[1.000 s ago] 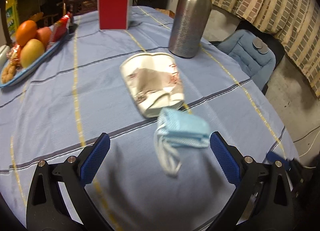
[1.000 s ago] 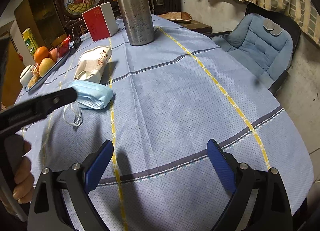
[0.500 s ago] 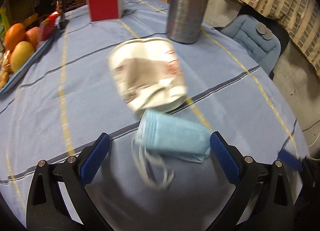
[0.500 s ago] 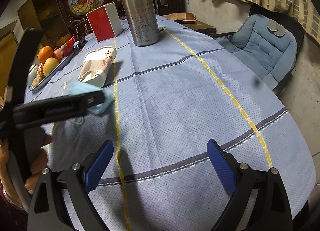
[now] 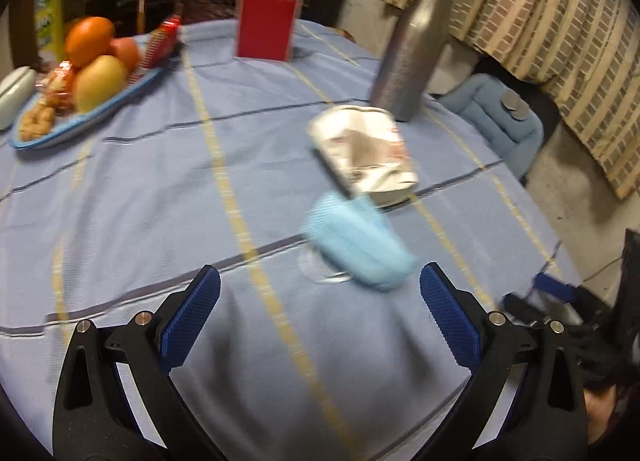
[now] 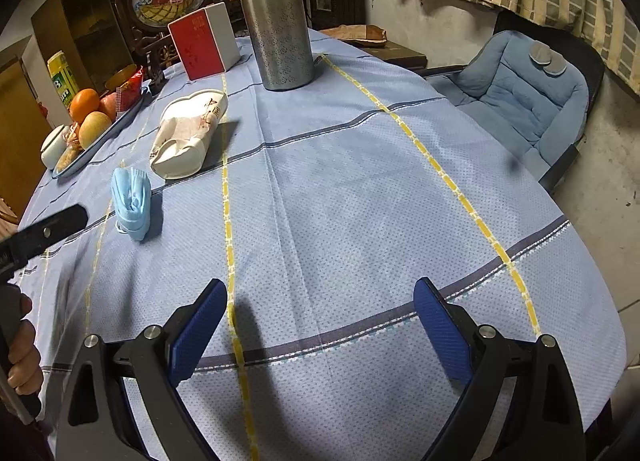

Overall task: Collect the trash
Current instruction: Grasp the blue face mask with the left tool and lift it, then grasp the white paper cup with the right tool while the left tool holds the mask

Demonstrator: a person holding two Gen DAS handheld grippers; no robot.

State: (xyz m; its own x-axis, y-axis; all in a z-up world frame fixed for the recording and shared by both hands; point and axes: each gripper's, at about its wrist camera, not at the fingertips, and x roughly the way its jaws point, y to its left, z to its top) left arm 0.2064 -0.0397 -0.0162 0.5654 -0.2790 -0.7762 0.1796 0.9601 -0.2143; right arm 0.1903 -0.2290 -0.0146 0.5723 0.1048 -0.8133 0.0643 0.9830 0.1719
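A crumpled blue face mask (image 5: 358, 245) lies on the blue tablecloth, just ahead of my left gripper (image 5: 320, 297) and towards its right finger. It also shows in the right wrist view (image 6: 132, 201). A crushed white paper cup (image 5: 366, 153) lies just beyond the mask, also in the right wrist view (image 6: 188, 133). My left gripper is open and empty. My right gripper (image 6: 320, 321) is open and empty over bare cloth near the table's front edge, well right of the mask. The left gripper's finger (image 6: 44, 231) shows at the left edge.
A tall steel flask (image 6: 278, 17) and a red-and-white box (image 6: 202, 45) stand at the back. A blue tray of fruit and snacks (image 5: 80, 73) sits at the far left. A blue padded chair (image 6: 520, 93) stands to the right of the table.
My left gripper swung left and pulled back, so the mask and cup now sit right of centre in its view. The mask looks more bunched up. My right gripper barely moved.
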